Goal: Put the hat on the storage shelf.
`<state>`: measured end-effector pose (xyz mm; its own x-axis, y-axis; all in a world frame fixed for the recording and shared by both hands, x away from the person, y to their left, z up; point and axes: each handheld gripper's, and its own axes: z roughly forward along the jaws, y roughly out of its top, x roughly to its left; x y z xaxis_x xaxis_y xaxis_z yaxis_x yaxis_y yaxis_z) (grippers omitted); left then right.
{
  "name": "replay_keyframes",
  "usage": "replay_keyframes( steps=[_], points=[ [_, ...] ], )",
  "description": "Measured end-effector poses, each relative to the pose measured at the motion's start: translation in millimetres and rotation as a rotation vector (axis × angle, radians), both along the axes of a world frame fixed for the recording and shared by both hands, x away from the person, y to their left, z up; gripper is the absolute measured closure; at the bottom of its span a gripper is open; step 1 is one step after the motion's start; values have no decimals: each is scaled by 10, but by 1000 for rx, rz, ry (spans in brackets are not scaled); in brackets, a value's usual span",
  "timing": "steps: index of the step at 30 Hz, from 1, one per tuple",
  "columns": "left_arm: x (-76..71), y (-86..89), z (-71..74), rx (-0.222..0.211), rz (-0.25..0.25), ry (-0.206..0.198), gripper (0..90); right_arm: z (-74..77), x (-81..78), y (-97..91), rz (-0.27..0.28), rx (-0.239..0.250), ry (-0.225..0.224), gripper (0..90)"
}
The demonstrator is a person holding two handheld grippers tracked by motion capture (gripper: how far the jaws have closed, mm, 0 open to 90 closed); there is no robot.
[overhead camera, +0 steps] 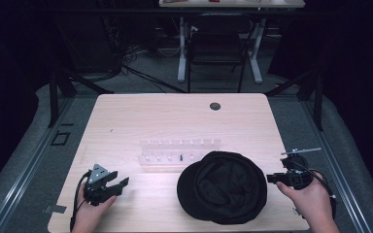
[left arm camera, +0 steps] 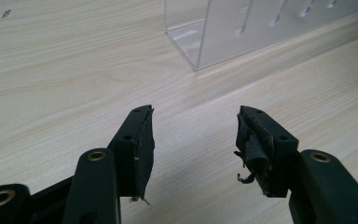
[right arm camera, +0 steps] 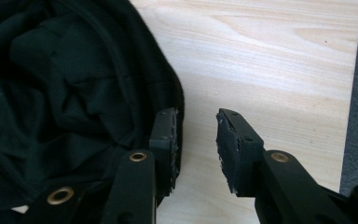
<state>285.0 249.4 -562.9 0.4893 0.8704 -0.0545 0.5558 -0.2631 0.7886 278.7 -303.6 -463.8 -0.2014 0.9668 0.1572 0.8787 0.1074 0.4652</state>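
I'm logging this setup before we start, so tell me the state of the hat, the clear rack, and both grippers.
black hat: lying opening-up on the table, crumpled inside, not gripped.
clear rack: standing on the table behind the hat, untouched.
left gripper: open, nothing between its jaws, over bare wood.
right gripper: open, one jaw at the hat's edge, not closed on it.

Hat (overhead camera: 222,187) on the tabletop (overhead camera: 126,116), near the front edge, right of centre. Just behind it, a clear rack (overhead camera: 178,150), lying crosswise. Left tool (overhead camera: 119,186) well left of the hat; right tool (overhead camera: 269,178) just beside its right rim. Far back, a grommet (overhead camera: 215,106).
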Motion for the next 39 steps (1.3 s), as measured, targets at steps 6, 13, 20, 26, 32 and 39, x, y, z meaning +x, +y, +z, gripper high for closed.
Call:
replay_keyframes(
  steps=[6, 13, 20, 26, 32, 39],
  points=[
    [-2, -7, -3, 3, -2, 2, 463, 7, 15, 74, 39, -6, 30, 752],
    [-1, -4, -1, 4, -1, 3, 464, -83, 82, 135, 50, -18, 44, 765],
    [1, -6, -6, 4, -3, 2, 463, -172, 141, 131, 52, -4, 56, 785],
    [3, -8, -7, 5, -4, 1, 463, -223, 164, 131, 49, 8, 53, 796],
    [1, -7, -6, 4, -4, 2, 463, -305, 176, 115, 68, 21, 65, 772],
    [3, -13, -8, 5, -4, 2, 463, -359, 209, 99, 70, 37, 71, 750]
  ],
)
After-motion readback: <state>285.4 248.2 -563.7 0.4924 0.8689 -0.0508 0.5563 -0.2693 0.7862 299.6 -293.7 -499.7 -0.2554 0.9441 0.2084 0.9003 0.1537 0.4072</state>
